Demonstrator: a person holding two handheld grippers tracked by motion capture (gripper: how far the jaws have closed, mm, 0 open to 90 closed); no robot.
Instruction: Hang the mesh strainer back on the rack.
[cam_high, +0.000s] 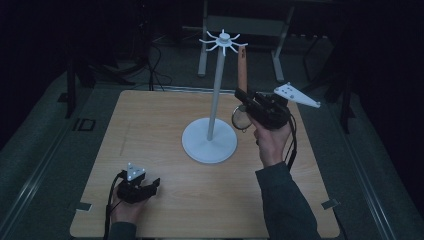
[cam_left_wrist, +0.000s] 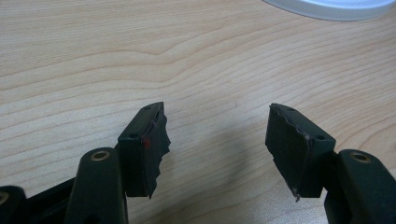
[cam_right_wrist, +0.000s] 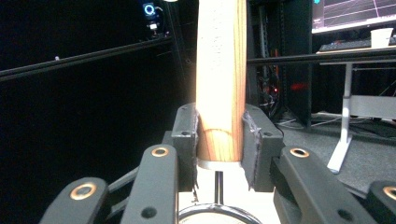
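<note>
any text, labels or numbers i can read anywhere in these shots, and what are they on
None can be read.
The monitor far behind in the right gripper view shows graph lines, with any lettering too small to read.
The glowing ring on a device in the dark is a light, not a legible sign.
The wooden handle in the right gripper has a pale patch; no letters can be made out.

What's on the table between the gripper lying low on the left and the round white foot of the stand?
Nothing: the high view shows bare wood between the left gripper and the stand's base; the left gripper view agrees.
</note>
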